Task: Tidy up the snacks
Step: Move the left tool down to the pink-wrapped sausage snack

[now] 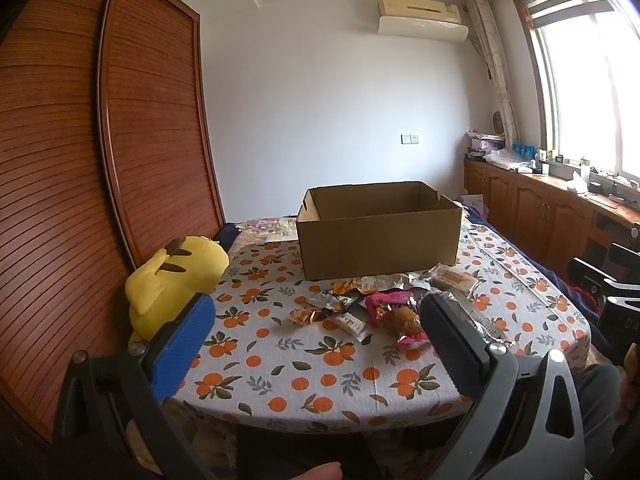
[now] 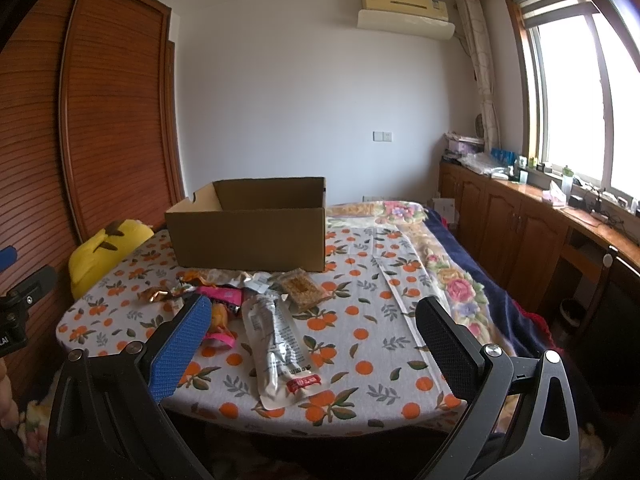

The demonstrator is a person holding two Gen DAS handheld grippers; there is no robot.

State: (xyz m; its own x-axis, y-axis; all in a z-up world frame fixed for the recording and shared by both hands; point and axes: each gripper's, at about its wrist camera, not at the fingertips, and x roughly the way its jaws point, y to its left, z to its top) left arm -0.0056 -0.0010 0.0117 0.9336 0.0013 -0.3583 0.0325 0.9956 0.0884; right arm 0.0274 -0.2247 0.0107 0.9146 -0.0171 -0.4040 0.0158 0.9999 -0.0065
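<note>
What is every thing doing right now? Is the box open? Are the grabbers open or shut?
Box: open on top, upright, no snacks seen inside.
Snacks: loose in a heap on the table in front of the box.
Long silver packet: lying flat, sealed, nearest the right gripper.
Left gripper: open, holding nothing.
Right gripper: open, holding nothing.
Yellow plush: lying at the table edge.
</note>
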